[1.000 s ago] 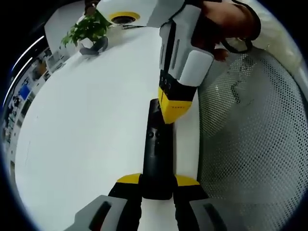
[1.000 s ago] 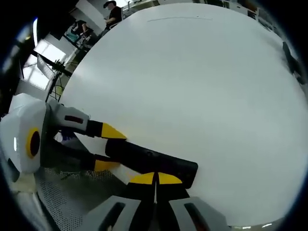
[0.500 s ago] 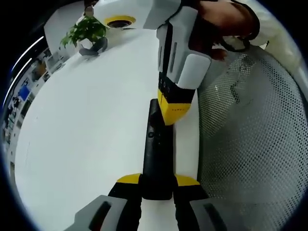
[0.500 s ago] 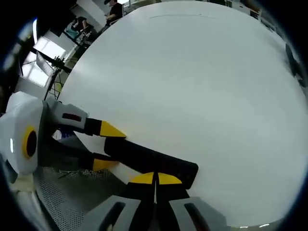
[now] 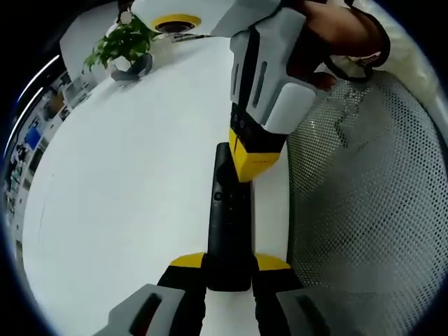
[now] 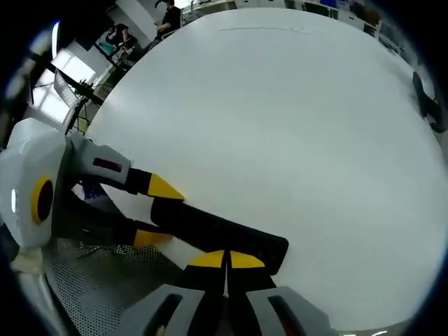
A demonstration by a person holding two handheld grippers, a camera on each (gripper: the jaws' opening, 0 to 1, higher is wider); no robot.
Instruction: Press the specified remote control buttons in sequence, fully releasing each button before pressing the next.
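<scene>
The left gripper rises from 6 o'clock, its yellow-tipped jaws clamped on the near end of a long black remote control that lies on the white tabletop and points toward 12 o'clock. The right gripper comes down from 1 o'clock, held by a hand; its yellow tip rests on the far end of the remote, jaws together. A small round button shows on the remote just below that tip. A white perforated mesh surface spreads from 2 to 5 o'clock. At 11 o'clock stands a potted plant near the tabletop's far edge.
</scene>
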